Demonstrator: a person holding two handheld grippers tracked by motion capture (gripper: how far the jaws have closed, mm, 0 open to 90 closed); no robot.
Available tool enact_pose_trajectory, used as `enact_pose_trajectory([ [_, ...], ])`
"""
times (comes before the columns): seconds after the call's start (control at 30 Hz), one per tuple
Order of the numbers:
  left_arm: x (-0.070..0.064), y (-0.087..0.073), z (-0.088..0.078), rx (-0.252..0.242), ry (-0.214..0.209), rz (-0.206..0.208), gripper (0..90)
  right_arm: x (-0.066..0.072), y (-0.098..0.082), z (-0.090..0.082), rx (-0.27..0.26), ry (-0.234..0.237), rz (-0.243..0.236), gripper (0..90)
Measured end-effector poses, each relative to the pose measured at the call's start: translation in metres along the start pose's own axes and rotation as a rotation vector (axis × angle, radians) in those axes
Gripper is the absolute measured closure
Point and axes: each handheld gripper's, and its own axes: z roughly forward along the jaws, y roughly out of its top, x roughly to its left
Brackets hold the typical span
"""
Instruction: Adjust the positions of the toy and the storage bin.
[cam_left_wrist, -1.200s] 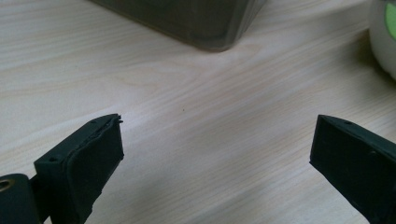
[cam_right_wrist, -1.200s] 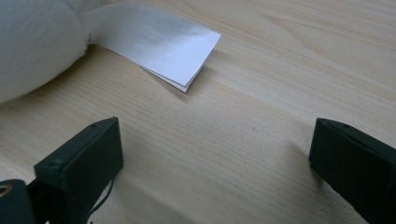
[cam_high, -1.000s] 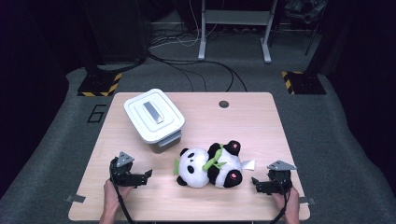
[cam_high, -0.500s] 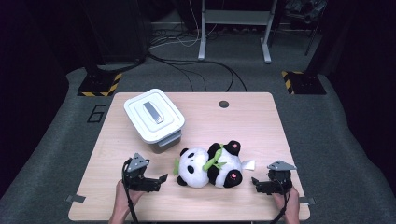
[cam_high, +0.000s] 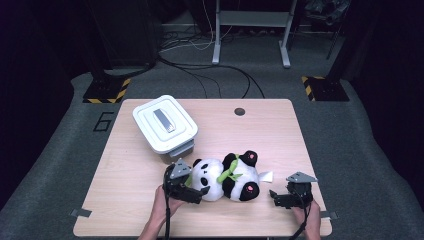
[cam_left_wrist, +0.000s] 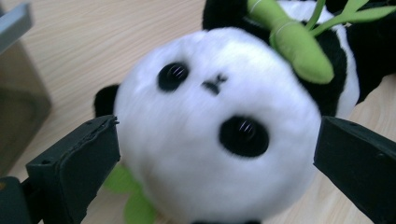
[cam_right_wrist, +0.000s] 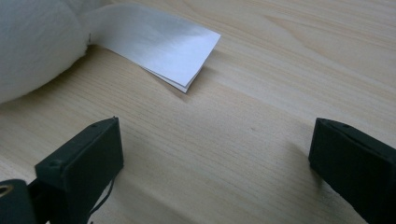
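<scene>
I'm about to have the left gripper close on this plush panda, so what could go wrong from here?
The left gripper is open, its fingers either side of the panda's round white head. The soft plush may squash and slip out instead of lifting. The storage box stands close behind the gripper, so a swing could knock it. The right gripper is open over bare table, near the sewn tag but not supporting the toy.

Table (cam_high: 280, 135) brightly lit, surroundings dark; panda (cam_left_wrist: 215, 135) close-up blurred.
</scene>
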Motion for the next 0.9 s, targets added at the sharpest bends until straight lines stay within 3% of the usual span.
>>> enact_pose_trajectory([
  [0.17, -0.007, 0.009, 0.013, 0.018, 0.003, 0.017, 0.1, 0.0, 0.0, 0.0, -0.001, -0.001, -0.001, 2.6],
  [0.23, -0.008, 0.01, 0.019, 0.033, 0.029, 0.028, 3.2, 0.0, 0.0, 0.0, -0.002, 0.0, -0.001, 2.7],
  [0.33, -0.006, 0.007, 0.02, 0.031, 0.023, 0.016, 11.1, 0.0, 0.0, 0.0, -0.003, 0.0, 0.0, 2.8],
  [0.5, -0.008, 0.0, 0.021, 0.038, 0.06, 0.043, 27.0, 0.0, 0.0, 0.0, -0.003, -0.003, -0.002, 2.8],
  [0.67, -0.008, -0.003, 0.021, 0.02, 0.065, 0.037, 40.9, 0.0, 0.0, 0.0, -0.003, -0.002, 0.0, 2.8],
  [0.9, -0.007, -0.007, 0.016, -0.018, 0.059, 0.045, 48.5, 0.0, 0.0, 0.0, -0.003, -0.002, -0.001, 2.8],
])
